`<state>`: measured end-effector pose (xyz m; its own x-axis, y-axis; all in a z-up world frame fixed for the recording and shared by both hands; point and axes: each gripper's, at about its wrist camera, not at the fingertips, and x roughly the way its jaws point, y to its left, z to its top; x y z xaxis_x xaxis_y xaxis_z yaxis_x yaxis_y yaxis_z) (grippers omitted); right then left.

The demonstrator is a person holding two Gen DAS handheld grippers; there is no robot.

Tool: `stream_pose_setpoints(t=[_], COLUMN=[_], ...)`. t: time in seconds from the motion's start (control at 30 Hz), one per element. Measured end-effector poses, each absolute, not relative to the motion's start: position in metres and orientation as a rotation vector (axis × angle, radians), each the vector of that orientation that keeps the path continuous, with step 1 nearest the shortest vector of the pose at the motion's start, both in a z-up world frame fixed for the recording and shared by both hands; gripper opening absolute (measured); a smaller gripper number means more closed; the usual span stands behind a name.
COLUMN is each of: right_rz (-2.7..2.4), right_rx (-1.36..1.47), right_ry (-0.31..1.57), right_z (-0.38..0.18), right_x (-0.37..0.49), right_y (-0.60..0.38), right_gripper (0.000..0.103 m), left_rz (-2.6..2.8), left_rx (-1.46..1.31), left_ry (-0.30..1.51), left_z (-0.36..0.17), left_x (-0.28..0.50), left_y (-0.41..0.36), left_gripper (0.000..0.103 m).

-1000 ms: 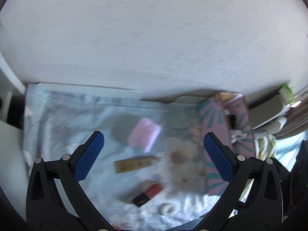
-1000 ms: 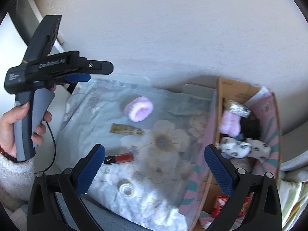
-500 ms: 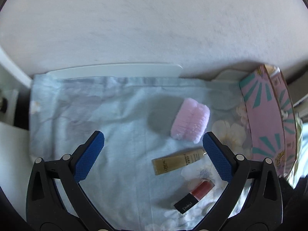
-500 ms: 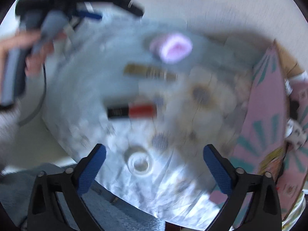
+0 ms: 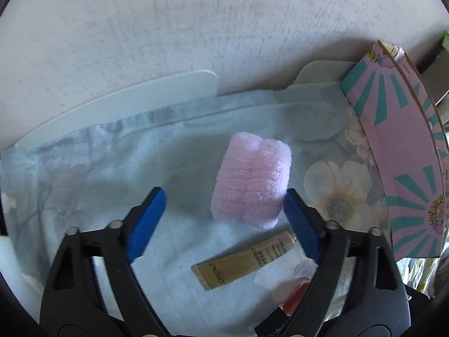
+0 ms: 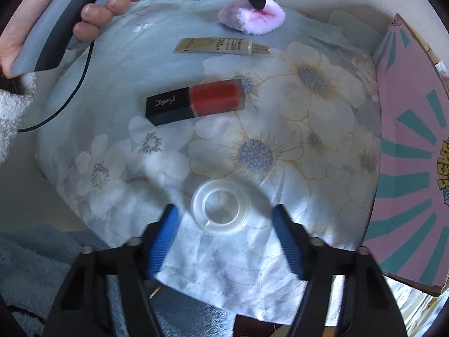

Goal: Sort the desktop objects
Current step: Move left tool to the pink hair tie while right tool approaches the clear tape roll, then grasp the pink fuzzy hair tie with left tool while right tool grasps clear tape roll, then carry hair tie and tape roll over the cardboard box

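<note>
Both grippers are over the floral cloth point(image 6: 322, 129), each lined up on its own item, both pitched steeply down.

Left gripper point(image 5: 224, 219): jaws have just been closing. The pink fluffy scrunchie point(image 5: 251, 179), centre of the left wrist view, sits between them. The right pad looks to be at its edge; the left pad stands clear with cloth showing in the gap. Released, no grip yet. To grip well: shift right so the scrunchie is centred, drop to cloth level, squeeze across the plush body. It is soft and will compress, so close well in. Keep the lower jaw off the gold L'Oréal tube point(image 5: 244, 261) just below it.

Right gripper point(image 6: 224, 241): jaws have just been closing, also not clamped. The clear tape roll point(image 6: 220, 206), lower centre of the right wrist view, lies flat just ahead of the tips, not yet between the pads. Best move is probably to push forward and down so the pads straddle its outer wall; the low, slick ring could skate on the cloth.

Red YSL lip tint point(image 6: 195, 101) lies mid-frame, untouched. The pink-and-teal cardboard box point(image 6: 407, 140) at the right edge is the likely drop target.

In the right wrist view's upper left, the person's hand point(image 6: 84, 8) wraps the left gripper's handle.
</note>
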<state>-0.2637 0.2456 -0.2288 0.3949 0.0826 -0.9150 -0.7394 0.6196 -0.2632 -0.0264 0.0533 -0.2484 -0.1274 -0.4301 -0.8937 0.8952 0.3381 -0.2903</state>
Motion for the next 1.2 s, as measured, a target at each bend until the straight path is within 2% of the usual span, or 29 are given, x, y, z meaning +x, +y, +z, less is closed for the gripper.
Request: stream_pose_setpoints(t=[0.13,0.2,0.23,0.27,0.5,0.7,1.2], right_rz=[0.582,0.588,0.592,0.594,0.664,0.695,0.808], right_rx=[-0.773,-0.771,-0.771,-0.773,-0.785,-0.788,-0.717], right_ry=[1.01,1.0,0.995,0.996,0.964,0.936,0.76], right_z=[-0.229,-0.227,-0.226,-0.226,-0.218,-0.197,-0.089], right_x=[-0.264,-0.264,-0.265,-0.265,-0.271,-0.272,-0.292], right_y=[0.251,0.252,0.252,0.252,0.254,0.254,0.257], right_gripper=[0.05,0.043,0.04,0.04,0.04,0.04,0.04], left_rz=[-1.245,-1.252,-1.267,-1.278,-1.277,-1.271,-1.278], left_rx=[0.494,0.49,0.473,0.457,0.459,0.445,0.365], left_ry=[1.253,1.255,1.269,1.28,1.266,1.232,1.129], left_z=[-0.257,-0.258,-0.259,-0.26,-0.248,-0.217,-0.132], left_x=[-0.028,-0.029,-0.029,-0.029,-0.032,-0.032,-0.03], left_y=[0.048,0.046,0.046,0.046,0.048,0.057,0.073], left_gripper=[0.069,0.057,0.048,0.04,0.036,0.036,0.036])
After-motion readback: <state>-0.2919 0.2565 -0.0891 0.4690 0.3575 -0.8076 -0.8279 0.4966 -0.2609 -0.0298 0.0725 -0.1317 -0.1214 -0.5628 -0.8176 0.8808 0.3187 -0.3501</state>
